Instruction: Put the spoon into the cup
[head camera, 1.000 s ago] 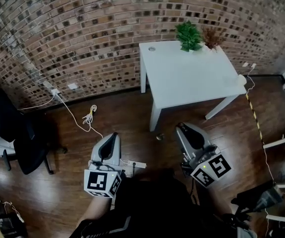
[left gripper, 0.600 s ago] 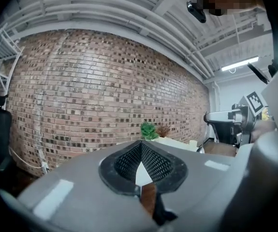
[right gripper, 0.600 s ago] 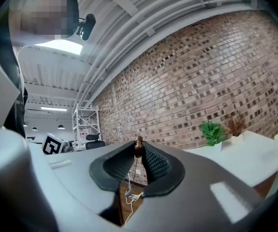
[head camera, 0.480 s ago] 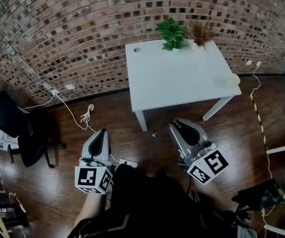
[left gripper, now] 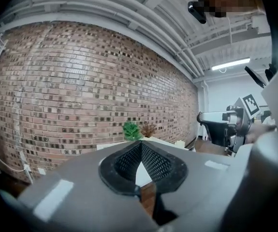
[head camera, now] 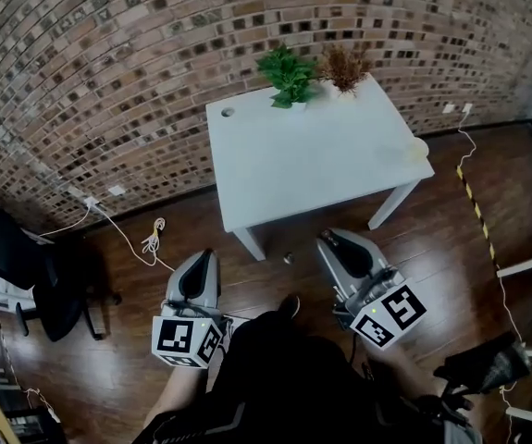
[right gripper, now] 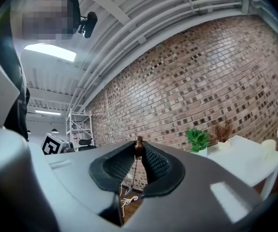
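Behind everything runs the brick wall, with the wooden floor below it and the white tabletop standing against it. Over the last second that tabletop has slid leftward in the head view while both claws kept low in frame, which I read as the person walking up to it. The approach isn't finished, since both claws hang over the floor, short of the tabletop's near edge. The left claw has its jaws together at the tips with nothing between them. The right claw is clamped on something thin. A green plant and a dried brown one sit at the far edge, and the pale cup stands at the tabletop's right edge. Smallest is the thing in the right claw: a slim stem topped by a brown knob, most likely the spoon, upright between the pads and well apart from the cup, so the drop-in is yet to come
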The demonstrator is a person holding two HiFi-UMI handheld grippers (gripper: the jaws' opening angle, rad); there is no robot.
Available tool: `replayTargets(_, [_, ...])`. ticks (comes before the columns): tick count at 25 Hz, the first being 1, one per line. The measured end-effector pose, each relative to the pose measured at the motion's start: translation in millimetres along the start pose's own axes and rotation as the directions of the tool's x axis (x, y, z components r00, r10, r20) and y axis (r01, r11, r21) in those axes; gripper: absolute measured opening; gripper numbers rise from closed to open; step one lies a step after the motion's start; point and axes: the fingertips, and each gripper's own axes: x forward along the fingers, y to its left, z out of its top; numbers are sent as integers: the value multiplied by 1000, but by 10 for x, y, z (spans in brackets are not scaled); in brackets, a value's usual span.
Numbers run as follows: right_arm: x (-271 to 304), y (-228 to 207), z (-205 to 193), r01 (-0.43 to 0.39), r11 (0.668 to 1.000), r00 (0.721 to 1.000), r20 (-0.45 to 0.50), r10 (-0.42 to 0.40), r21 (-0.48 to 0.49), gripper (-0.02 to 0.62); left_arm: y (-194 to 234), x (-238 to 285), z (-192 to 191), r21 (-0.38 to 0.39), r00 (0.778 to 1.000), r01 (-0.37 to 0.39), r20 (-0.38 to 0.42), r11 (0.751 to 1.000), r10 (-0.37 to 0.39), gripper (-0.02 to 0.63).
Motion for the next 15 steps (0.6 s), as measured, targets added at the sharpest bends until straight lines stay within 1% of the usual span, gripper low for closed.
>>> replayTargets(5, [62,-291,-1,37,999,999,-13,-37,-10,54,-151,412,-4,-14,998,64,3,998,-64,-6])
replayTargets(9, [252,-581,72,67,998,998,-17,-68,-12,54,-195,784,-93,-21,994,105,-36,994,-106,-6])
replayTargets(15, [533,-1010,223,109,994,994,-19,-109,-11,54,-124,1320,49,-32,988,153,-18,988,-153,-6])
